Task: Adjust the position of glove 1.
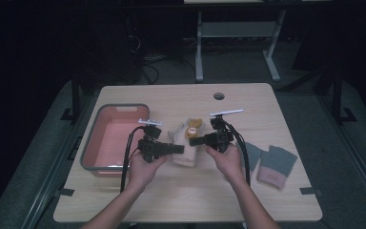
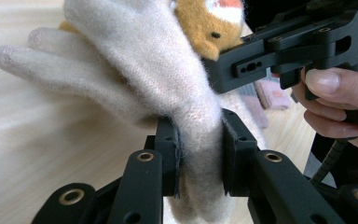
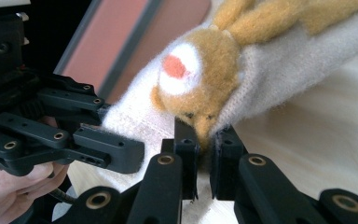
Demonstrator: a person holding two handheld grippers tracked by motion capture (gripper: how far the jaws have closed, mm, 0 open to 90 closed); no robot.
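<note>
A cream knitted glove (image 1: 186,155) with an orange animal face sewn on it lies at the middle of the wooden table (image 1: 171,195). From the left, my left gripper (image 1: 181,149) is shut on it. In the left gripper view its pads (image 2: 170,154) squeeze a cream fold of the glove (image 2: 135,60). My right gripper (image 1: 193,140) comes in from the right and is also shut on the glove. In the right gripper view that gripper (image 3: 204,142) pinches the fabric at the orange face (image 3: 200,88), with the left gripper (image 3: 121,151) close beside it.
A coral bin with a grey rim (image 1: 95,138) stands left of the glove, also seen behind it as the bin (image 3: 135,37). A grey and pink pair of gloves (image 1: 271,164) lies at the right. A cable hole (image 1: 218,96) sits near the far edge.
</note>
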